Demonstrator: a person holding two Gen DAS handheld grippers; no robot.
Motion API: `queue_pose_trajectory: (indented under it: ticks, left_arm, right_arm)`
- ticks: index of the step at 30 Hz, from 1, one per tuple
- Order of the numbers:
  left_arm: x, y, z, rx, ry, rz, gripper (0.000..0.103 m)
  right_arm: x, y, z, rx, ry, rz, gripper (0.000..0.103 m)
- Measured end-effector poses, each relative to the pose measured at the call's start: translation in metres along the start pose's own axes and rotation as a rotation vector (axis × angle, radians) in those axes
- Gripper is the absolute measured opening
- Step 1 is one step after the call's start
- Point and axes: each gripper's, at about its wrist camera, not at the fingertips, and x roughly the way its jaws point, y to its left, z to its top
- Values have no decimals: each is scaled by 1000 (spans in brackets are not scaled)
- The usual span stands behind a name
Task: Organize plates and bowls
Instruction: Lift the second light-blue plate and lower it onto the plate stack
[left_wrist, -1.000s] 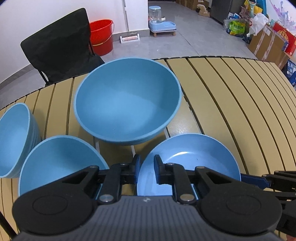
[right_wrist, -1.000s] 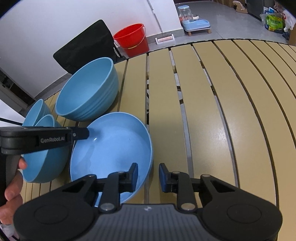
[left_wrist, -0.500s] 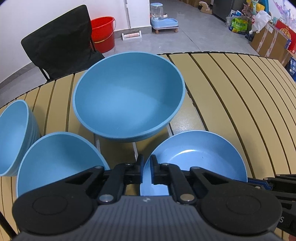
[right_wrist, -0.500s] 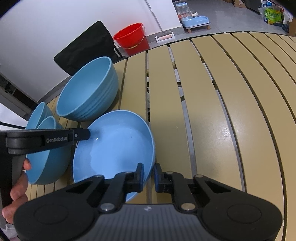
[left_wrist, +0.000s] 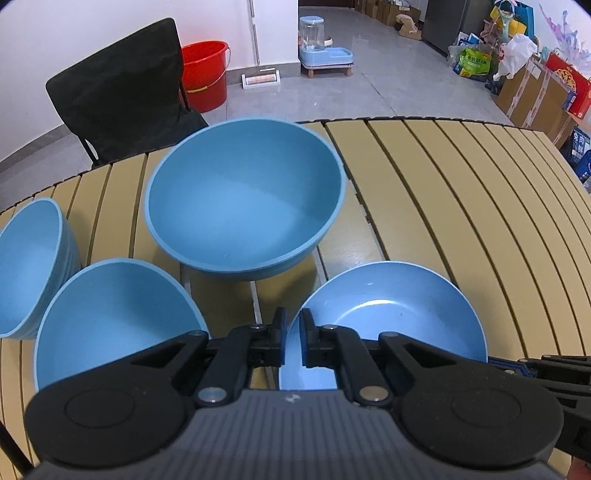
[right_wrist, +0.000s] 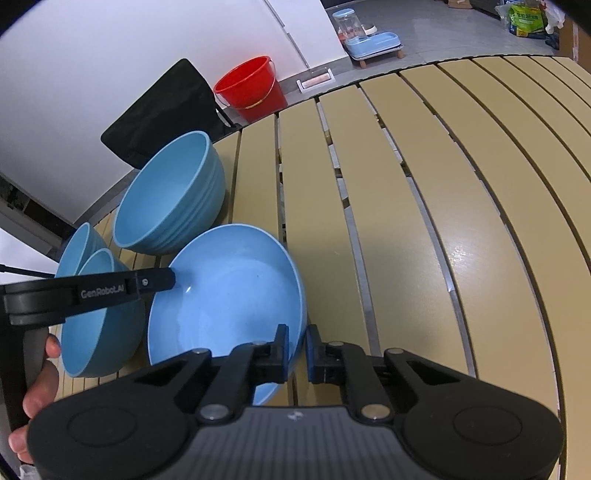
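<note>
At the table's near edge, both tools pinching one plate (left_wrist: 391, 306): left gripper (left_wrist: 291, 341) on its left rim, right gripper (right_wrist: 295, 349) on its right rim, narrower than a second ago. Beyond, two small bowls (left_wrist: 110, 314), then big bowl (left_wrist: 243, 199). Nothing stacked yet; nesting all left.

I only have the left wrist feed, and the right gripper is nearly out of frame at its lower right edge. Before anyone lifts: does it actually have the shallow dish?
Observer: Yes. In the right wrist view the right gripper has one finger inside and one outside the shallow dish rim, with the jaws closed on it.
Operator: And where does my left gripper sit from that side?
Observer: The left gripper reaches the dish's opposite rim, held by a bare hand.
</note>
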Motion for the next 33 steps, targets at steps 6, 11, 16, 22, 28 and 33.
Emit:
queue_pose_trajectory:
  ticks: [6,11,16,22,28,33]
  left_arm:
    - [-18,-8,-3,4,-17,2,8]
    - [-36,-14,-6,10,-38,1,8]
    - [-55,-22,-12,11,-62,-2,8]
    - [-76,-29,-21,13,-83,0,8]
    - [-97,-31,-31,7,-102,1,8]
    - [-113,-29,-42,-6,-112,3,8]
  right_arm:
    - [-15,0,-4,13,-18,3,8]
    - [-30,-2,-9,21,-31,8,8]
    - [-48,-1,-13,27,-54,11,7]
    - [-70,-1,-22,30,-80,19,7]
    - [-87,5,-32,23,-93,24,7]
    - [-99,9,-40,15,-100,29,7]
